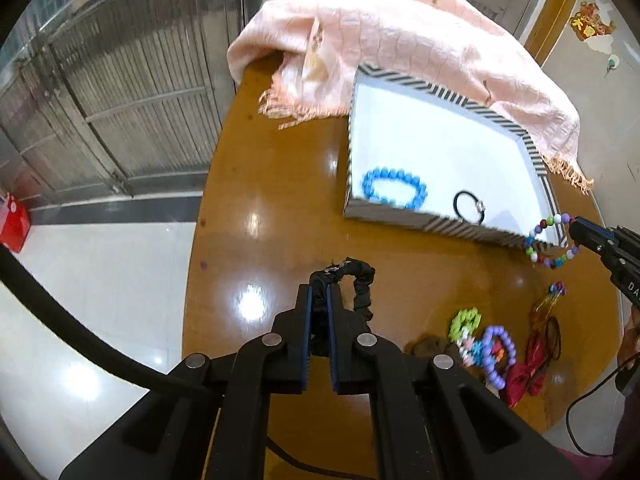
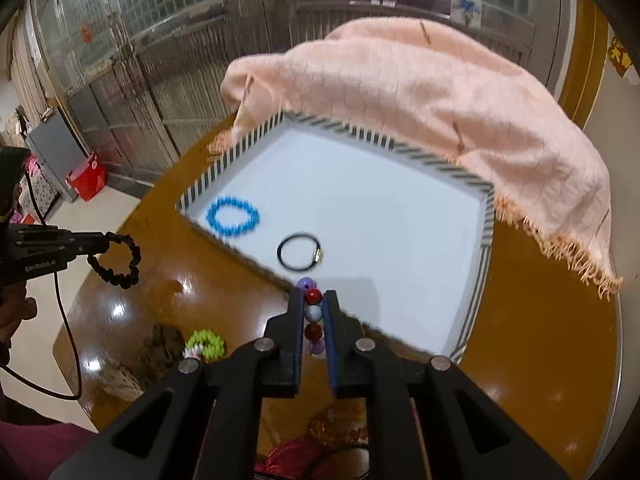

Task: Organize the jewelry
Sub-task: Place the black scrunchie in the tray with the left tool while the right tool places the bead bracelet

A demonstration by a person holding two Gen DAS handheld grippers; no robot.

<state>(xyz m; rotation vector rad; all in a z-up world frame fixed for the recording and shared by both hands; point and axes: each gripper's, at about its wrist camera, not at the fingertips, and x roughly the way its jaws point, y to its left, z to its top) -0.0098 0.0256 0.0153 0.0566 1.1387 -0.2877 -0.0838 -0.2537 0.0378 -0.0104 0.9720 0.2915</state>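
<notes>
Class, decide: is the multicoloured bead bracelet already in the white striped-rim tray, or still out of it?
Out. The right gripper holds the multicoloured bead bracelet at the near rim of the white striped-rim tray, not lying on its floor.

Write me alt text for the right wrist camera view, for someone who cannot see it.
The right gripper is shut on a multicoloured bead bracelet at the near edge of a white striped-rim tray, which holds a blue bead bracelet and a black hair tie. At left, the left gripper holds a black scrunchie above the brown table.
</notes>
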